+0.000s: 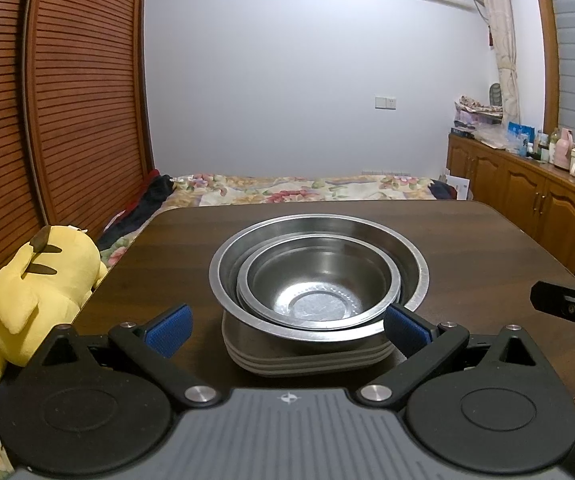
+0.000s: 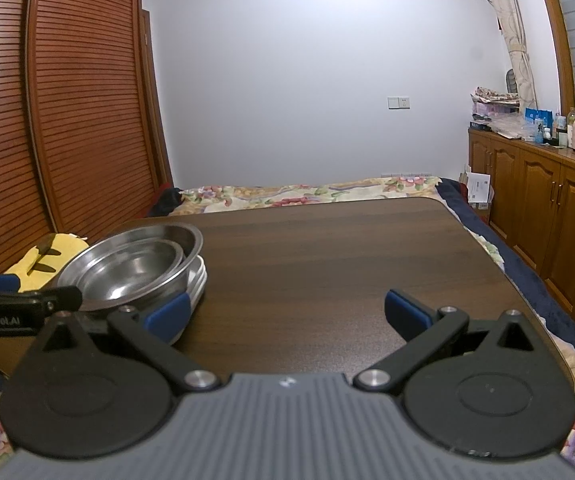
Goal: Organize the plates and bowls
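A small steel bowl (image 1: pixel 315 284) is nested inside a larger steel bowl (image 1: pixel 415 268), and both rest on a stack of grey plates (image 1: pixel 311 360) on the dark wooden table (image 1: pixel 487 248). My left gripper (image 1: pixel 287 326) is open just in front of the stack, one blue pad on each side of it, touching nothing. In the right wrist view the same bowls (image 2: pixel 135 264) and plates (image 2: pixel 199 280) sit at the left. My right gripper (image 2: pixel 287 314) is open over bare table to the right of the stack, holding nothing. Its tip (image 1: pixel 567 304) shows at the right edge of the left wrist view.
A yellow plush toy (image 1: pixel 39 288) lies off the table's left edge. A flowered bed (image 2: pixel 307 194) lies beyond the far edge, a slatted wooden wardrobe (image 1: pixel 67 100) stands at the left, and a wooden cabinet (image 2: pixel 547 208) with bottles stands at the right.
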`<state>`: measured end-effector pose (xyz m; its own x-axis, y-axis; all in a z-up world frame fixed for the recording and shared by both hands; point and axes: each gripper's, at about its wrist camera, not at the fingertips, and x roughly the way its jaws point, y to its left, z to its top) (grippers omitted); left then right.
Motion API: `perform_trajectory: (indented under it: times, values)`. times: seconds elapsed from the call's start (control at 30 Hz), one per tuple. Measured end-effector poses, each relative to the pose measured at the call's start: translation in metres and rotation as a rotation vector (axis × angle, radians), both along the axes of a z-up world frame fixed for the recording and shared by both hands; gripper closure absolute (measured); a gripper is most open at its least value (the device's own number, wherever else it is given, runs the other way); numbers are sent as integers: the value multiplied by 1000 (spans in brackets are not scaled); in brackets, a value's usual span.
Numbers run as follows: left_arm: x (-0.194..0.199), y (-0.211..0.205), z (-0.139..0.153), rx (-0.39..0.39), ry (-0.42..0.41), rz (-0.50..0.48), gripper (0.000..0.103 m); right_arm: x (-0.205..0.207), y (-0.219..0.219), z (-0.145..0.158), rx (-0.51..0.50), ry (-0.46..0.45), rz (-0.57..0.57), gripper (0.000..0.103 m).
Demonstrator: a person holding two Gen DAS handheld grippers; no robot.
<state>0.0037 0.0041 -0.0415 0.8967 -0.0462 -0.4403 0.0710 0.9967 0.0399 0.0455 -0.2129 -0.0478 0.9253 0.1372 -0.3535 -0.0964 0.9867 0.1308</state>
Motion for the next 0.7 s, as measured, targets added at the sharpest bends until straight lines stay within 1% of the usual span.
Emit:
perform_trajectory:
  times: [0.7]
  values:
    - [-3, 1, 5, -5, -9, -9, 0, 0, -1, 0, 11, 3, 0, 0]
